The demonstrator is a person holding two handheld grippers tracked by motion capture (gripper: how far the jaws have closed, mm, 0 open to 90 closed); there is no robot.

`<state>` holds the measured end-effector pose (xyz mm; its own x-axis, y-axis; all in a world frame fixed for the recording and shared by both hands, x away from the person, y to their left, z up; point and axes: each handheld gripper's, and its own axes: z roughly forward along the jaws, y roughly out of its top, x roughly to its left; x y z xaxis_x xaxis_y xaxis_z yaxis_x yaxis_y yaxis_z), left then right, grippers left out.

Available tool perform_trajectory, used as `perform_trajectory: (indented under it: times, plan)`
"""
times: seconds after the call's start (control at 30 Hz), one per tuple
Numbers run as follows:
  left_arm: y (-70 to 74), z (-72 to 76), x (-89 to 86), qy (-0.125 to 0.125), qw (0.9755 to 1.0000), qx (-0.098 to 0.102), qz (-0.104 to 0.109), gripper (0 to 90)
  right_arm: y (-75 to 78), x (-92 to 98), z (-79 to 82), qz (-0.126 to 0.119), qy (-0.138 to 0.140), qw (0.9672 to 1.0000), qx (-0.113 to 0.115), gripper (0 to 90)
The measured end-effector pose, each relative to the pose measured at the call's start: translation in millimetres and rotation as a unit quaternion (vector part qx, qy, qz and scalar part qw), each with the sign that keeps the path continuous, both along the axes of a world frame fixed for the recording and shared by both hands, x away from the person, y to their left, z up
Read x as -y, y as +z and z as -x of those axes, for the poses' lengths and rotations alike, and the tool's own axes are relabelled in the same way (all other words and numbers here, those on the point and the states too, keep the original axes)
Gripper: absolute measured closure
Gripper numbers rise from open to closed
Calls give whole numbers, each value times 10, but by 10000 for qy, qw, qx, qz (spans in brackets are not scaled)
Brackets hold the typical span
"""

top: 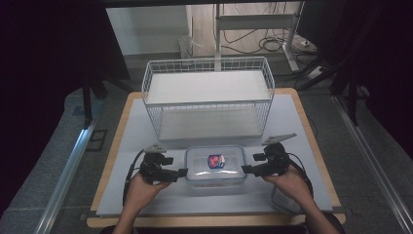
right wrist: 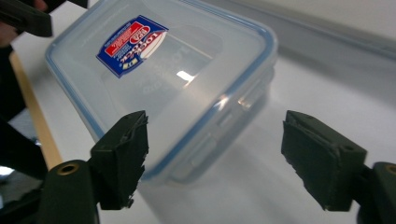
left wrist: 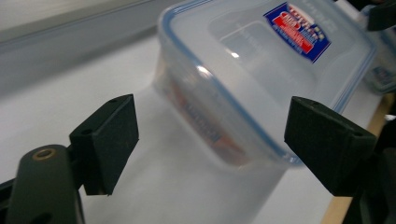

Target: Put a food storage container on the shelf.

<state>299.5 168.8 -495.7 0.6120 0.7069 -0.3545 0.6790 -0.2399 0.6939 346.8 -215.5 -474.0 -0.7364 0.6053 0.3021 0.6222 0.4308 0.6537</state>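
Both pairs of black jaws are held apart, with nothing clamped between them. On the grey table mat (top: pixel 146 195), a clear rectangular plastic container with a blue-rimmed lid and a red-and-blue label (top: pixel 215 165) is flanked by the two tools — the left gripper (top: pixel 182 172) at its nine o'clock end, the right gripper (top: pixel 246 169) at its three o'clock end. In the left gripper view, a corner of the container (left wrist: pixel 243 70) lies ahead of the parted pads (left wrist: pixel 112 140), untouched. In the right gripper view, the container (right wrist: pixel 163 84) sits ahead toward eleven o'clock — again apart from the pads (right wrist: pixel 123 154). At twelve o'clock from the container, a white wire shelf basket (top: pixel 208 97) is seen.
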Motion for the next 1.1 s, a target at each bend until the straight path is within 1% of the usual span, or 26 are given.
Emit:
perform_trajectory:
  times: [0.03, 0.07, 0.1, 0.13, 0.17, 0.2, 0.27, 0.3, 0.33, 0.37, 0.4, 0.47, 0.6, 0.63, 0.73, 0.77, 0.8, 0.87, 0.93, 1.0, 1.1]
  plan:
    - [-46, -75, 31, -120, 9995, -138, 266, 180, -16, -20, -33, -13, 15, 10000, -91, 213]
    - [-76, -111, 46, -180, 9988, -231, 396, 180, -34, -38, -64, -23, 39, 9998, -175, 210]
    - [-76, -111, 46, -180, 9988, -231, 396, 179, -54, -59, -92, -38, 43, 9996, -293, 205]
    - [-133, -175, 76, -258, 9978, -378, 485, 177, -76, -77, -120, -54, 63, 9992, -399, 193]
    - [-133, -175, 76, -258, 9978, -378, 485, 162, -94, -90, -145, -133, 77, 9984, -546, 188]
    - [-175, -225, 93, -349, 9958, -537, 659, 158, -109, -99, -169, -196, 74, 9976, -661, 183]
    - [-202, -258, 119, -424, 9939, -652, 788, 158, -134, -124, -199, -266, 117, 9959, -857, 179]
    - [-202, -258, 119, -424, 9939, -652, 788, 159, -134, -124, -199, -266, 117, 9959, -857, 179]
    - [-216, -273, 155, -472, 9924, -751, 852, 162, -161, -155, -215, -317, 202, 9938, -1046, 165]
    - [-215, -276, 158, -467, 9924, -770, 839, 147, -169, -169, -217, -322, 205, 9933, -1092, 159]
    - [-212, -274, 154, -444, 9922, -782, 862, 151, -172, -176, -219, -324, 194, 9930, -1121, 158]
    - [-200, -260, 124, -423, 9921, -774, 890, 195, -175, -176, -224, -344, 179, 9925, -1162, 167]
    - [-183, -234, 125, -393, 9926, -736, 880, 227, -163, -160, -223, -366, 162, 9923, -1176, 196]
    - [-158, -210, 119, -377, 9934, -690, 835, 239, -147, -148, -208, -373, 154, 9927, -1134, 221]
    - [-129, -160, 92, -397, 9943, -552, 827, 291, -111, -115, -173, -405, 157, 9937, -1035, 274]
    - [-129, -160, 92, -397, 9943, -552, 827, 309, -99, -105, -157, -411, 164, 9941, -993, 292]
    - [-115, -117, 75, -369, 9943, -481, 878, 328, -87, -94, -139, -418, 164, 9944, -953, 309]
    - [-104, -78, 47, -388, 9942, -390, 927, 371, -67, -65, -105, -464, 167, 9950, -868, 352]
    - [-95, -37, 17, -407, 9937, -353, 979, 426, -54, -28, -70, -570, 148, 9947, -841, 405]
    - [-91, 4, 12, -430, 9940, -274, 963, 448, -52, 7, -39, -651, 181, 9945, -805, 431]
    - [-81, 50, 27, -401, 9948, -207, 913, 451, -56, 35, -8, -734, 191, 9940, -782, 449]
